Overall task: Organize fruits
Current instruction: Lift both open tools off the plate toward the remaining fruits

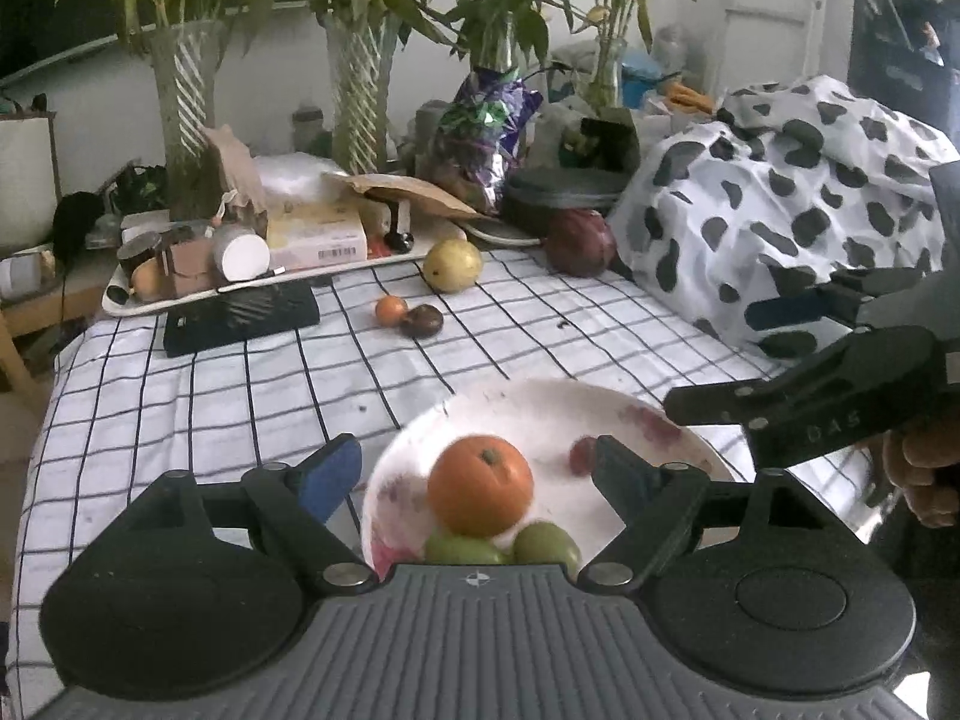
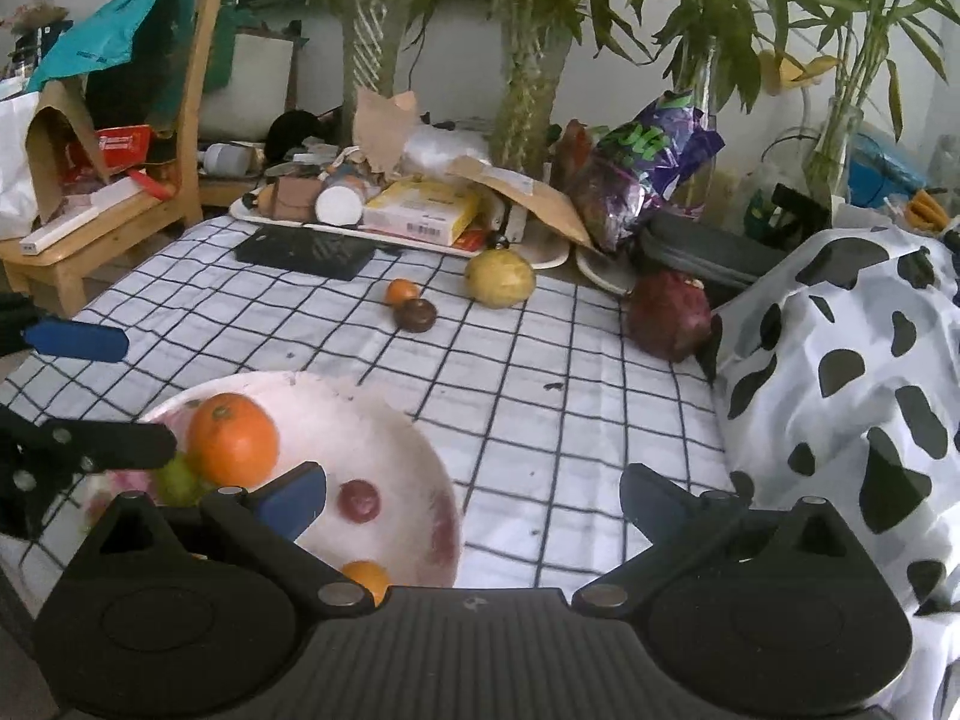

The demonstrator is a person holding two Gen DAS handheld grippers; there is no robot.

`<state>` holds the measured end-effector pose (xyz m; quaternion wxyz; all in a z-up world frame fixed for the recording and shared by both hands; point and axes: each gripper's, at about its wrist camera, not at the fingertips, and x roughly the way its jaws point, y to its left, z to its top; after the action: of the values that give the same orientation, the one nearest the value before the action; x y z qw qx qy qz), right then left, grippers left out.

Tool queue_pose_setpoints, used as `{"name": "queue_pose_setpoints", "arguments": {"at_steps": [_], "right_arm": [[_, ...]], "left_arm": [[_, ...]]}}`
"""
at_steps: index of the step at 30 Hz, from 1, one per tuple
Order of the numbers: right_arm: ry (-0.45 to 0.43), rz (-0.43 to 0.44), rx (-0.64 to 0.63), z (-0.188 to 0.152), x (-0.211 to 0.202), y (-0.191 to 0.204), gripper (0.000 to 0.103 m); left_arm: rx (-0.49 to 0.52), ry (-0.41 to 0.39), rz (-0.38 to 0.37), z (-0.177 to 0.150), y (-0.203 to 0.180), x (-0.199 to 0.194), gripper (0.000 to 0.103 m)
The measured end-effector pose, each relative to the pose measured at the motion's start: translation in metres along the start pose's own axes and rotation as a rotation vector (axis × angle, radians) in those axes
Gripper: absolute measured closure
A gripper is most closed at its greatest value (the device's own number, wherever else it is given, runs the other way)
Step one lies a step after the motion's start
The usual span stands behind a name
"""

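Fruits are gathered in the bowl (image 1: 636, 420) at the tabletop's near edge: an orange (image 1: 480, 483) rests above green fruits (image 1: 546, 543). Both the left hand-held gripper (image 1: 474, 477) and the right hand-held gripper (image 2: 474, 501) are held wide and empty. A pear (image 2: 500, 279) remains near the far edge.

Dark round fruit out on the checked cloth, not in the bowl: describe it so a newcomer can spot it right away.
Start at the white tray of clutter at the back of the checked cloth, then come forward past the black pad to two small fruits side by side. The dark round fruit touches a small orange one. It is the nearer one, brownish-black and squat, far smaller than the yellow fruit to the right.
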<state>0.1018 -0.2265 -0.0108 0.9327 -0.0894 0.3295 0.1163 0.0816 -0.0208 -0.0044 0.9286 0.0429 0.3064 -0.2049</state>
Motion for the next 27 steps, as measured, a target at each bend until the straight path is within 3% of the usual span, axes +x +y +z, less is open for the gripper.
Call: {"name": "queue_pose_setpoints", "arguments": {"at_steps": [13,27], "right_arm": [[0.034,-0.039,0.033,0.015,0.039,-0.025,0.000],[0.084,0.031,0.038,0.035,0.089,-0.036,0.000]], "left_arm": [[-0.029,0.016,0.009,0.020,0.030,0.040,0.020],[-0.030,0.092,0.014,0.037,0.057,0.095,0.020]]}}
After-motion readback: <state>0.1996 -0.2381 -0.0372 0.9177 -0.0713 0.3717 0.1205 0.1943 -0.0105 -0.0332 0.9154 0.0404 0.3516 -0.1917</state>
